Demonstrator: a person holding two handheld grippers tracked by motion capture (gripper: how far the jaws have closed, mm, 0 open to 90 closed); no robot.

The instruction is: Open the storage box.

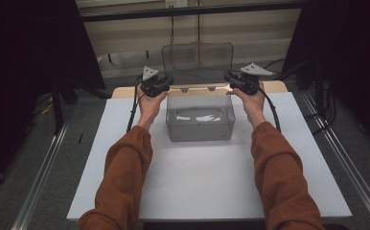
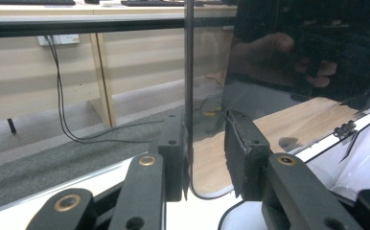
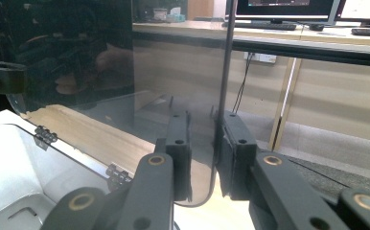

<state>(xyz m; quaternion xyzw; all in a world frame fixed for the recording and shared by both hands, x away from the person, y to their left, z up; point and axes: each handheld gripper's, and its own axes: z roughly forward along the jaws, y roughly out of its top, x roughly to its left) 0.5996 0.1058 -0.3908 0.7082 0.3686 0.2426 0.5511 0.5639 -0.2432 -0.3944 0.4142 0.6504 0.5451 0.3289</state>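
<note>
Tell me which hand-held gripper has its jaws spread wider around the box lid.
The left hand-held gripper: one jaw touches the upright lid, the other stands clearly off. The right hand-held gripper straddles it more narrowly.

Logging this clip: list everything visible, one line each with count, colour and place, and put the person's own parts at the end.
Storage box: one, clear grey plastic, centre of the table's far half, holding something white that I cannot identify.
Hinged lid: one, smoky clear plastic, standing upright at the box's back edge.
Hinges: two, dark, along the box's back rim.
Table top: one, white, with a wooden strip at its far edge.
Wall socket: one, white, on the beige wall behind, black cables hanging from it.
Left tool: one, black, jaws straddling the lid's left edge, a gap on one side.
Right tool: one, black, jaws straddling the lid's right edge.
Sleeves: two, rust brown, entering from the bottom.
</note>
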